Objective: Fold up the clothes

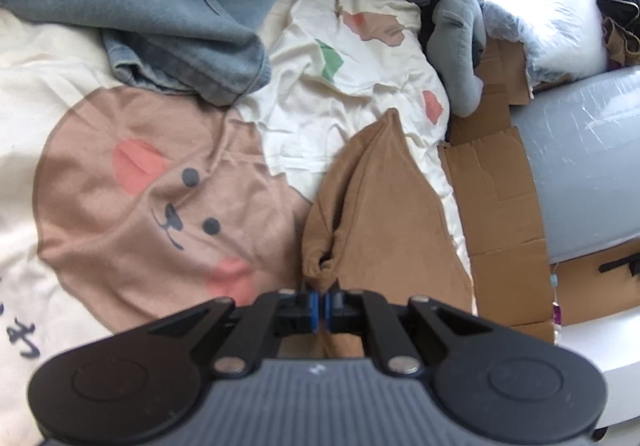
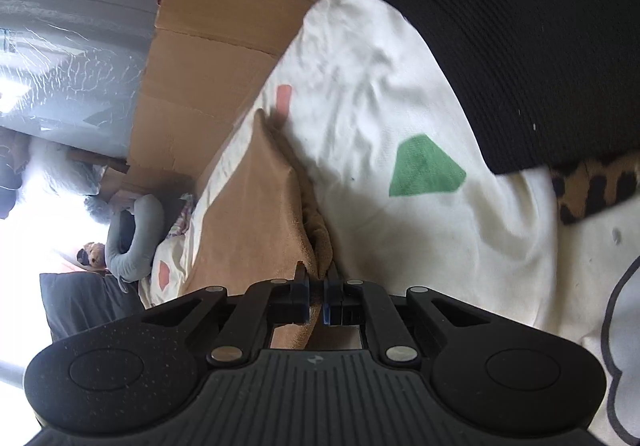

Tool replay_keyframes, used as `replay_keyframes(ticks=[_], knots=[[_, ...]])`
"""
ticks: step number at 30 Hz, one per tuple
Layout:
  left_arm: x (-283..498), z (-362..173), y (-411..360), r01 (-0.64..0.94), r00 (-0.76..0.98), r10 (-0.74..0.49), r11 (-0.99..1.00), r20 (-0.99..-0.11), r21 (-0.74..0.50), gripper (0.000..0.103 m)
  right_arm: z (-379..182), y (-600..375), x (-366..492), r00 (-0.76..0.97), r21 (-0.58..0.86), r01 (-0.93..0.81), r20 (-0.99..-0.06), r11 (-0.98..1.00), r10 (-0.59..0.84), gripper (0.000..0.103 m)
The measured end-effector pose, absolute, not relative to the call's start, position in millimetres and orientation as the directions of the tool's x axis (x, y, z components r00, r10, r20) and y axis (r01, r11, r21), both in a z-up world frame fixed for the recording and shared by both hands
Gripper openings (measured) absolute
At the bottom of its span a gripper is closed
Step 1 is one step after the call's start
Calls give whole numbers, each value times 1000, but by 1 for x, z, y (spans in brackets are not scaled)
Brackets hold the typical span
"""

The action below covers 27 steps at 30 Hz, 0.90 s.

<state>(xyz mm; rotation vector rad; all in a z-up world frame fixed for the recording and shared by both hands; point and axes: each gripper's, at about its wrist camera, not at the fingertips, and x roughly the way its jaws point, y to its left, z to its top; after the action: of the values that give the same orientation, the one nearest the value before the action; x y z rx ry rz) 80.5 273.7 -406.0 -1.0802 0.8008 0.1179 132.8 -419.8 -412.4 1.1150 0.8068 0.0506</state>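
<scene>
A brown garment (image 1: 384,206) stretches away from my left gripper (image 1: 322,296) over a cream bedsheet (image 1: 332,94) printed with a bear face. The left gripper's blue pads are shut on a bunched edge of that brown cloth. In the right wrist view the same brown garment (image 2: 256,214) runs forward from my right gripper (image 2: 318,292), whose jaws are shut on a folded edge of it. The cloth hangs taut between each gripper and the bed.
A pile of blue-grey clothes (image 1: 160,6) lies at the back left of the bed. Flattened cardboard (image 1: 496,206) and a grey wrapped mattress (image 1: 588,162) border the bed. A black garment (image 2: 520,38) and a leopard-print cloth (image 2: 592,186) lie to the right.
</scene>
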Motion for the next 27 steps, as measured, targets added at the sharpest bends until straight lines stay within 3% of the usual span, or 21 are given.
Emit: replay_keyframes(ticks=[16,27], knots=[[44,-391,266,-488,658,-320,508,-681,-710,3,-393,-434,96,693,778,403,-604,482,394,4],[39,-432,276,-442,677,-364,494,-640,-749,4,-421,-432,83,582,657,535,-743,532,332,9]])
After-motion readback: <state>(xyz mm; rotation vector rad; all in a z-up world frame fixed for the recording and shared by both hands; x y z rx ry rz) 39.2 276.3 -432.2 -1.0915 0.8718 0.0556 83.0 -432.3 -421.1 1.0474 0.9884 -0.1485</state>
